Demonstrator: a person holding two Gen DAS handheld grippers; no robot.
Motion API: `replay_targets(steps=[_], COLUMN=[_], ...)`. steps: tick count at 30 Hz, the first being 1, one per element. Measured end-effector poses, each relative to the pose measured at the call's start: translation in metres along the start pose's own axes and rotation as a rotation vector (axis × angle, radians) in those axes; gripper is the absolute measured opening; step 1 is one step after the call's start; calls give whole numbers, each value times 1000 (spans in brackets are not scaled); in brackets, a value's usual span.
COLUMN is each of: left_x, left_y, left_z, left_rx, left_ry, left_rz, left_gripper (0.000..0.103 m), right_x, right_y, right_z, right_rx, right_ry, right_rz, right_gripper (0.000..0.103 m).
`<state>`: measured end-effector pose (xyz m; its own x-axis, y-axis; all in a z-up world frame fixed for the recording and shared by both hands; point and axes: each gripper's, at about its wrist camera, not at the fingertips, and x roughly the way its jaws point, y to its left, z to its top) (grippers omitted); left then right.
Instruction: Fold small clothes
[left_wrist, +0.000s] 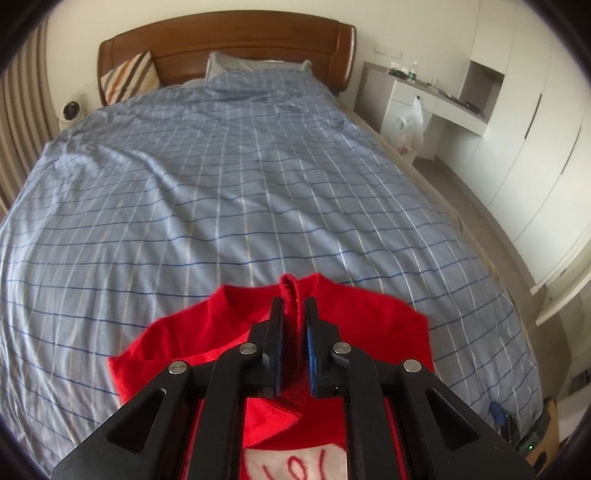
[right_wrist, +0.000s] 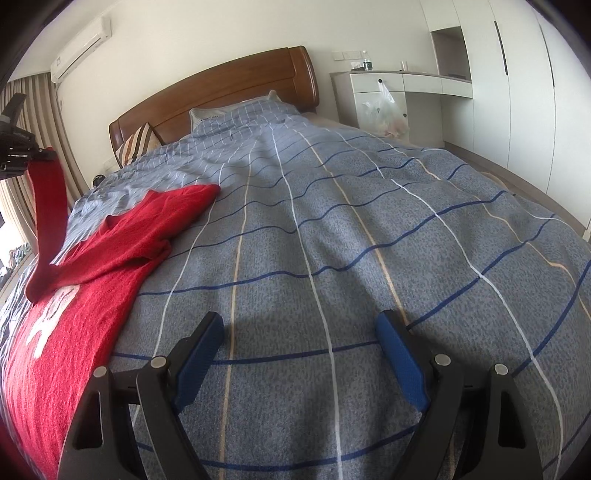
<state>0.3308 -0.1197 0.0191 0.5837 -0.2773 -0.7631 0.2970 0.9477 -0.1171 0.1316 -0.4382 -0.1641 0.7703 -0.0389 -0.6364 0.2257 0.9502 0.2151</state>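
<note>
Covering the bed, a blue checked duvet carries a red sweater spread flat at its left side; the left gripper pinches a raised fold of red sleeve, while the right gripper hovers wide apart, empty, over bare duvet

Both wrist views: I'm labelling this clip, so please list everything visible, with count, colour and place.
red sweater: one, red with white print, near end of the bed, one sleeve lifted
duvet: one, blue check, covering the bed
headboard: one, brown wood, far end
striped cushion: one, against headboard
grey pillow: one, under duvet's top edge
plastic bag: one, white, hanging at the desk
wardrobe: white, right wall
air conditioner: one, white, high on the wall
left gripper: black, clamped on the sleeve
right gripper: black, blue pads, open over the duvet
</note>
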Motion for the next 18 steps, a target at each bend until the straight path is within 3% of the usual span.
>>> replay_targets(steps=[1, 2, 3, 7, 9, 13, 18], left_x=[12, 21, 23, 3, -11, -33, -49], left_y=[-8, -15, -17, 0, 28, 98, 173], left_z=[-6, -13, -21, -43, -55, -88, -160], left_rx=[10, 14, 13, 8, -23, -84, -116], left_ry=[28, 54, 52, -8, -35, -72, -65], left_rz=[-9, -5, 6, -24, 6, 100, 264], left_gripper=[41, 73, 80, 81, 88, 93, 93], right_x=[0, 0, 0, 0, 0, -1, -1], right_y=[0, 0, -1, 0, 0, 0, 0], right_z=[0, 0, 0, 0, 0, 0, 1], right_rx=[0, 0, 1, 0, 0, -5, -8], right_ry=[0, 0, 0, 0, 0, 1, 1], right_rz=[0, 0, 1, 0, 1, -2, -5], right_gripper=[85, 85, 85, 85, 85, 86, 86])
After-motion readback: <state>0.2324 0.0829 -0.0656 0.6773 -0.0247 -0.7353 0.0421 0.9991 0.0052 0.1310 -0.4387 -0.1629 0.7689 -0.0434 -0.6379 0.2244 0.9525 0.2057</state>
